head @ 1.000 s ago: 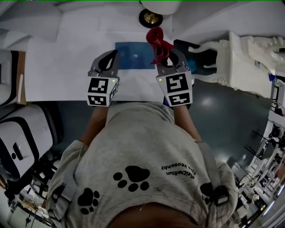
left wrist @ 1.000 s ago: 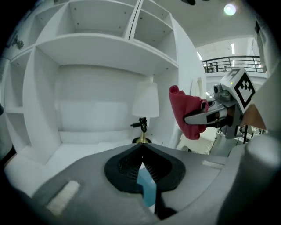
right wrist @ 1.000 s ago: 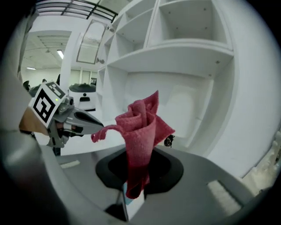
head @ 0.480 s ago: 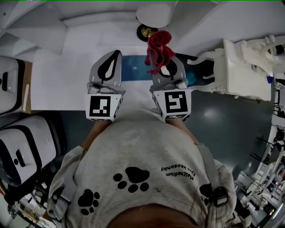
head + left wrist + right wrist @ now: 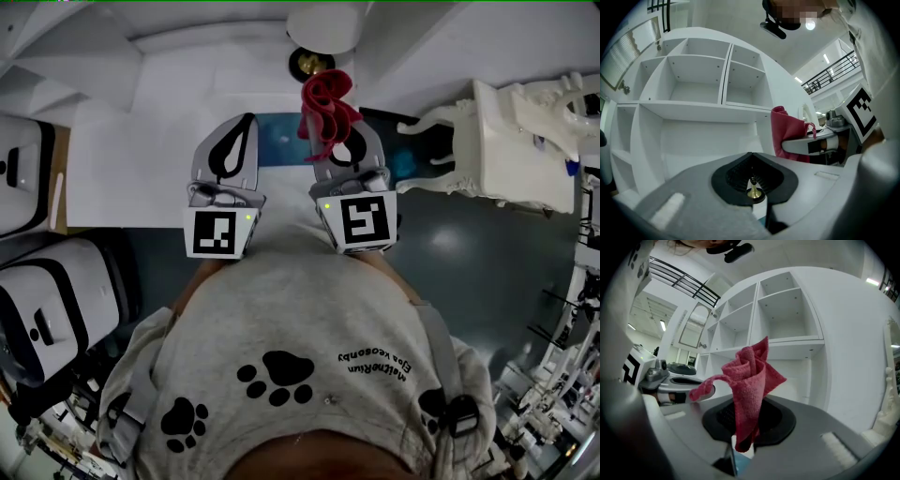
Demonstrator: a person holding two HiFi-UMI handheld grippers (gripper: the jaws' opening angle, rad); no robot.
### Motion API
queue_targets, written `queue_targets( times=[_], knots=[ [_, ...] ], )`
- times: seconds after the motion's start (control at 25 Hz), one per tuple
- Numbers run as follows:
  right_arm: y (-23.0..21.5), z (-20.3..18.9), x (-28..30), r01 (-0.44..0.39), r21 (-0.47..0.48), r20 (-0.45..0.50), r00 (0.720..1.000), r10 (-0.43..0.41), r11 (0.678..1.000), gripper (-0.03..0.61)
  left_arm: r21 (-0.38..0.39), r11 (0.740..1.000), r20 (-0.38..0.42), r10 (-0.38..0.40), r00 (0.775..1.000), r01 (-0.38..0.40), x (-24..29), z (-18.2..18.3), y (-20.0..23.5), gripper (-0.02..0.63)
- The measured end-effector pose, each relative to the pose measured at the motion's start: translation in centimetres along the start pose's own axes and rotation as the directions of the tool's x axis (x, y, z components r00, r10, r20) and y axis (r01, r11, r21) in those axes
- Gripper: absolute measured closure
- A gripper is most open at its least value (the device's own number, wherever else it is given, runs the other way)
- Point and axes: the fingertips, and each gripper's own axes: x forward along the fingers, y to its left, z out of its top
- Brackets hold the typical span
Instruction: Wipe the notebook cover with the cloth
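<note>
Far edge of tabletop [image 5: 131, 169]: brass knob [image 5: 307, 64]; white chair [image 5: 506, 141] off the right edge. Notebook [image 5: 281, 141] lies flat near the far edge, long axis left-right, ends hidden under both claws. Left claw [image 5: 246, 120] pressed together, empty; right claw [image 5: 330, 131] clamped on cloth [image 5: 326, 108], which stands upright.

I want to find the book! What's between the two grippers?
In the head view, the blue notebook shows in the gap between the left gripper and the right gripper, which holds the red cloth.
</note>
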Motion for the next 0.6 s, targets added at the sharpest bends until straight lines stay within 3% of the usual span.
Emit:
queue_targets(
  times=[0.6],
  knots=[
    [0.09, 0.1, -0.92, 0.005, 0.029, 0.002, 1.0, -0.005, 1.0, 0.523, 0.028, 0.999, 0.008, -0.028, 1.0, 0.028, -0.05, 0.38, -1.08, 0.618]
  ],
)
